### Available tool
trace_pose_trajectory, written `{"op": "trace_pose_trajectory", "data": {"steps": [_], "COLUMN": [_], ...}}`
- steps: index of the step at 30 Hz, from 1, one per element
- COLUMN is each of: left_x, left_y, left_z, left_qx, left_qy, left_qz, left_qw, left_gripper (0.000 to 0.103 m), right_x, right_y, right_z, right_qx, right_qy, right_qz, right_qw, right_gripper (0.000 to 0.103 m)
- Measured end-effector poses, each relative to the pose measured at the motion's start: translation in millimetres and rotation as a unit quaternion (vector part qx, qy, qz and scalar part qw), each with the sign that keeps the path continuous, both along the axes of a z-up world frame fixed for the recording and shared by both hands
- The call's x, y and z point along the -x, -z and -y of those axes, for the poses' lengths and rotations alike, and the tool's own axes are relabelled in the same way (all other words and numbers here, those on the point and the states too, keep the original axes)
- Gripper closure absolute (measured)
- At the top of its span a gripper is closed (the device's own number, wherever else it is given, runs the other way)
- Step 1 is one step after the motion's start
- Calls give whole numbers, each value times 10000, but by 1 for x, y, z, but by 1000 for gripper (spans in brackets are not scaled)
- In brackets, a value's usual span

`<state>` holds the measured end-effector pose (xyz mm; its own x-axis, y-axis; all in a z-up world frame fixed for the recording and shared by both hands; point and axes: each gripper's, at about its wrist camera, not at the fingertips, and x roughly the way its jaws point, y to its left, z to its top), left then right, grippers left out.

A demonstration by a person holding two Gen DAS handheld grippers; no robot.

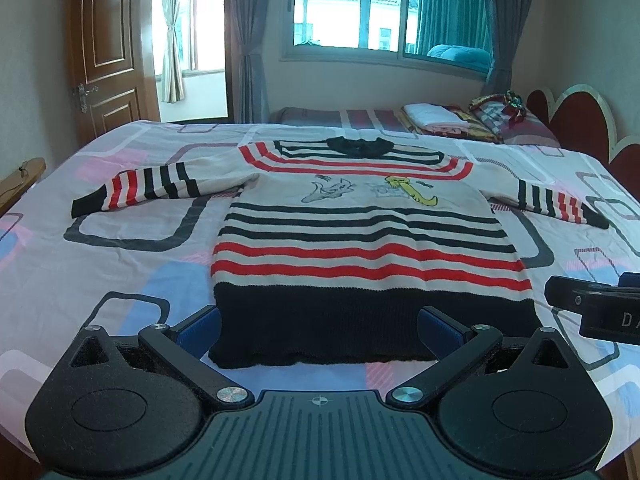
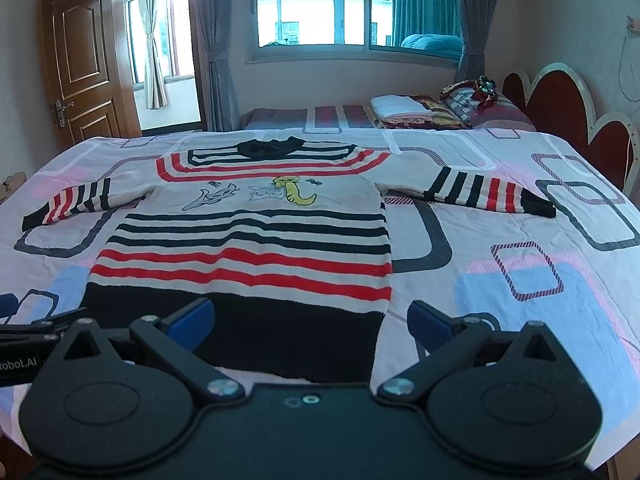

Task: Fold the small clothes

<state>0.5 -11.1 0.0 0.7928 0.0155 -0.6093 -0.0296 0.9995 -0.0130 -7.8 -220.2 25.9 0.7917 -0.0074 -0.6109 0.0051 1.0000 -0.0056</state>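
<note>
A small striped sweater, cream with black and red stripes, a black hem and a cartoon print, lies flat and spread on the bed, sleeves out to both sides. It also shows in the right wrist view. My left gripper is open and empty, hovering at the black hem. My right gripper is open and empty, at the hem's right corner. The right gripper shows at the right edge of the left wrist view; the left gripper shows at the left edge of the right wrist view.
The bedsheet has grey, pink and blue rectangle patterns. Folded clothes and bedding are stacked at the far end near a red headboard. A wooden door and a window are beyond the bed.
</note>
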Motion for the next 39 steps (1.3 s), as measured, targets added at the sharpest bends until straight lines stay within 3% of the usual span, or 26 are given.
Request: {"op": "trace_pose_trajectory", "data": {"steps": [25,28,30,33,36,39], "left_x": [-2,-7,-6,-21,-40,-61], "left_y": [-3,-2,-3,2,11,16], "left_z": [1,-1,1,10,9,12], "left_qx": [30,314,382,158,511,671], "left_qy": [83,284,356,441,619,666], "left_qz": [5,-107,117,-32,-289,-213], "left_qw": [10000,9990,9986,9989,9964,9953], "left_gripper": [0,0,0,0,0,0], "right_x": [2,1,0,1,0,-5], "right_y": [0,0,0,-1,-3,-4], "right_z": [1,5,9,18,34,67], "right_qx": [70,15,4,53,158,46], "right_qy": [92,144,183,297,713,1189], "right_qz": [59,27,19,82,256,368], "right_qw": [9999,9999,9998,9995,9970,9922], "right_gripper": [1,1,1,1,1,1]}}
